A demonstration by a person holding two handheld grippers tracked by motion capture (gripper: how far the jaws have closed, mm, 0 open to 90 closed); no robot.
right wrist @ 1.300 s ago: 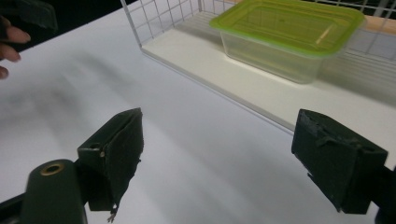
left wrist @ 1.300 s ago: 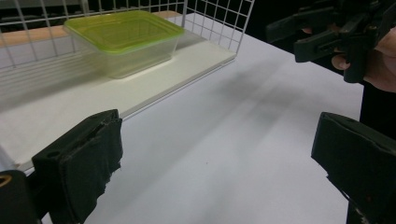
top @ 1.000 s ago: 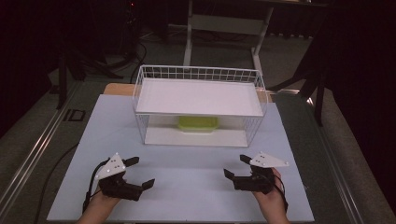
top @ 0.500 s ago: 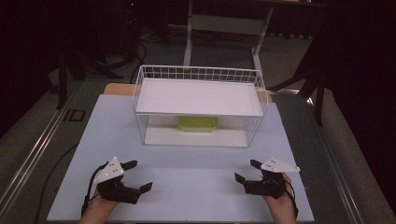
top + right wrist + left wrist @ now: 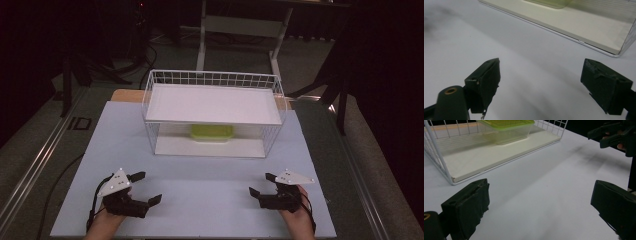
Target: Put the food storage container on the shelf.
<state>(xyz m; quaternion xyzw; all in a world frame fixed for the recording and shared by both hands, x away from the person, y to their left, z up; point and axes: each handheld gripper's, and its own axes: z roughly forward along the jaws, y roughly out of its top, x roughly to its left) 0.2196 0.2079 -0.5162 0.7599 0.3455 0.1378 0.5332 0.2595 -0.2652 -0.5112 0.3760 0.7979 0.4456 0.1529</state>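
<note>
High view: we look forward and down from above our side of the table (image 5: 210, 200), fairly far off, with the whole white sheet and the wire basket (image 5: 212, 117) beyond both sets of jaws.

Left gripper view: we sit low, just above the sheet, close behind the jaws, facing ahead and across. The wire basket (image 5: 439, 162) with the green-lidded box (image 5: 506, 130) lies beyond the left jaw; the right gripper (image 5: 614, 136) sits far beyond the right jaw.

Right gripper view: equally low and close, facing the basket's base board (image 5: 579, 27) ahead of the jaws.

All three views share the basket's base and the sheet before it.
</note>
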